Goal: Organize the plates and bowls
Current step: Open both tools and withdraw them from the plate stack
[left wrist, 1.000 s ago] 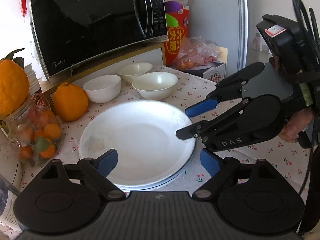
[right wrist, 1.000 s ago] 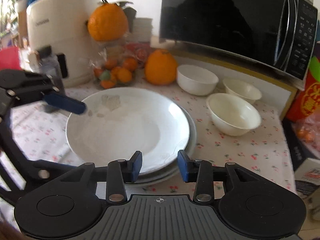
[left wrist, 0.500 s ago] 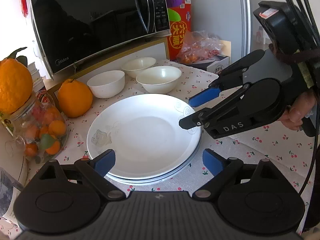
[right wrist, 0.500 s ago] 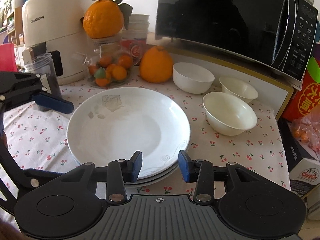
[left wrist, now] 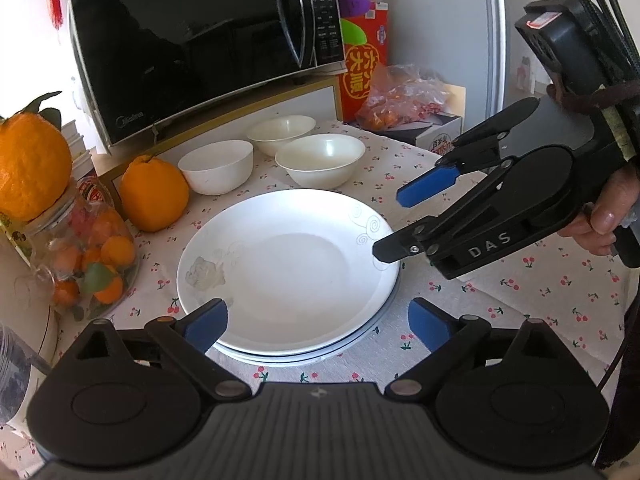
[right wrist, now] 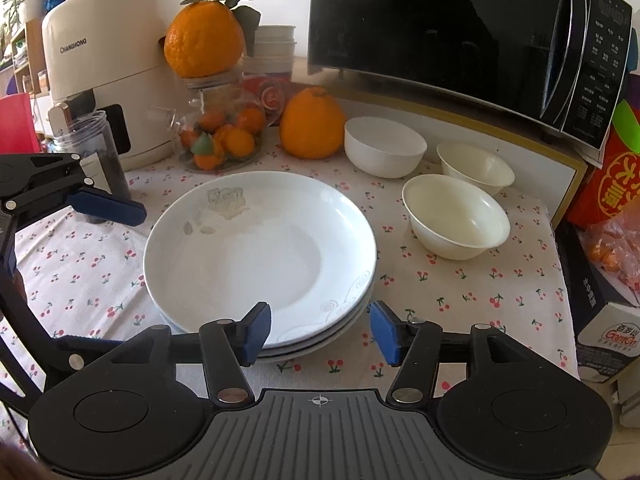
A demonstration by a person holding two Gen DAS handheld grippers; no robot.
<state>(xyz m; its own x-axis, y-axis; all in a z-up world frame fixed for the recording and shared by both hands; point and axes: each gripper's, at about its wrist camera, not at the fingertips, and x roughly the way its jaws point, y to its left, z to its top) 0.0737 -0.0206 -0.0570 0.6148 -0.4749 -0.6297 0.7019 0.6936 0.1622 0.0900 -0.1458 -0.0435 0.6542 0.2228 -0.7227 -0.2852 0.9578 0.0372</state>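
A stack of white plates lies on the cherry-print tablecloth. Three white bowls stand apart behind it: a deeper one, a wide one and a far one. My left gripper is open and empty, just short of the stack's near rim. My right gripper is open and empty at the stack's right rim; it shows in the left wrist view beside the plates.
A black microwave stands behind the bowls. A large orange, a glass jar of small oranges, a cream air fryer, a red box and a carton ring the table.
Both grippers have drawn back from the plate stack. The right gripper's fingers have opened wider. The plates lie still.
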